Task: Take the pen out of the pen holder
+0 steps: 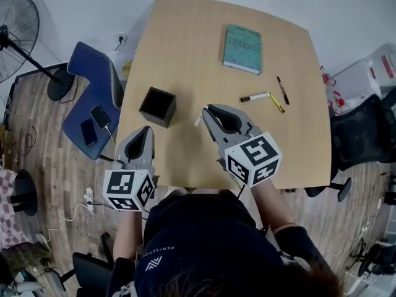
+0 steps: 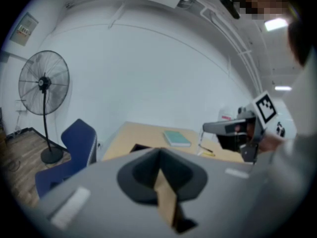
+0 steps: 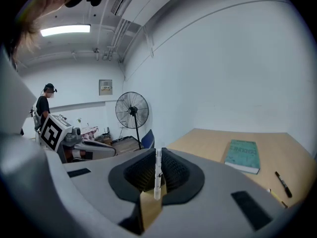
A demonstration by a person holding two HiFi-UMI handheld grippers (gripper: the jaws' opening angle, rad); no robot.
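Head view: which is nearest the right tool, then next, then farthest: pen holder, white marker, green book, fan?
From the right tool, gripping a white pen:
1. The pen holder, on its left, and the white marker, on its right: too close to call.
2. The green book, farther up the table.
3. The fan, far left, beyond the table.

A teal book (image 1: 242, 48) lies on the wooden table (image 1: 185, 48); a fan (image 1: 18, 23) stands beside a blue chair (image 1: 83, 64).
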